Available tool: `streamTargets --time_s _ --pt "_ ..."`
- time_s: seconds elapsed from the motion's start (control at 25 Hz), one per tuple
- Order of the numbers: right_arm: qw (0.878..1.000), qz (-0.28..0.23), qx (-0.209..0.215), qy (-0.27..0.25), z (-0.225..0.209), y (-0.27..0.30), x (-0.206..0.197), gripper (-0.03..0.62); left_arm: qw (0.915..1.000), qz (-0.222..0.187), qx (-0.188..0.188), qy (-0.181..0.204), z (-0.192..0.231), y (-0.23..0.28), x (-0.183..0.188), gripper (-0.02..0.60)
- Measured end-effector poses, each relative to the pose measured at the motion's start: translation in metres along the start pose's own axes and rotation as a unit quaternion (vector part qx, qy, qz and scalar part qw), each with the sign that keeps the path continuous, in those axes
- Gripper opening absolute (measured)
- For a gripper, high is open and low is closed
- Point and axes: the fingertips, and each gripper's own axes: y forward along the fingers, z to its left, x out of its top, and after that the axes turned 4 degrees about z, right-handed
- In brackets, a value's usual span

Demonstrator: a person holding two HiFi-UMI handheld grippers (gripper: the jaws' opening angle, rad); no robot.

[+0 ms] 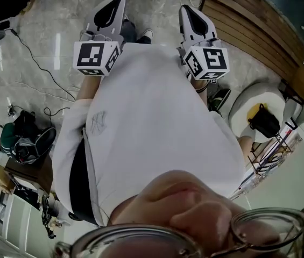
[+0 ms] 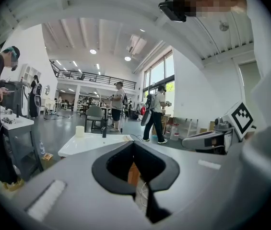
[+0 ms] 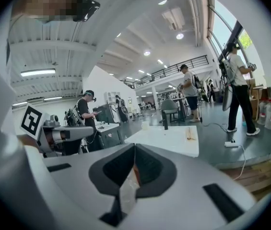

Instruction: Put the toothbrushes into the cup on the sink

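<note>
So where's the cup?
In the left gripper view the cup stands on the white top ahead, near its left end, left of a dark post.

Open lab hall: mezzanine railing (image 2: 97, 78), workbench (image 2: 17, 122).

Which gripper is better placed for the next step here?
Right, narrowly. The left gripper and right gripper are shut, empty and well short of the white counter. A thin item, perhaps a toothbrush, lies at its right end, the cup at its left, favouring the right.
</note>
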Motion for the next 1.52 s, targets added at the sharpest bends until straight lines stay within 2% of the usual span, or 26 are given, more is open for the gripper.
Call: streamTargets --time_s 0.28,0.56,0.84,1.24,1.52 --pt "1.0 0.02 -0.013 -0.002 -0.005 0.044 0.009 0.011 0.9999 0.007 -0.007 -0.008 0.046 0.028 0.002 0.008" --pt "0.999 0.011 -0.045 0.005 -0.016 0.101 0.046 0.011 0.9997 -0.012 -0.02 0.01 0.107 0.066 0.041 0.008" --pt "0.998 0.0 -0.056 0.013 -0.01 0.154 0.074 0.009 0.9995 -0.018 -0.019 0.016 0.169 0.086 0.067 0.008" --pt "0.997 0.005 -0.07 0.026 -0.025 0.188 0.079 0.009 0.9997 -0.006 -0.021 0.006 0.198 0.11 0.064 0.008" --pt "0.998 0.013 -0.058 0.029 -0.048 0.217 0.086 0.011 1.0 0.001 -0.01 -0.002 0.21 0.139 0.068 0.008"
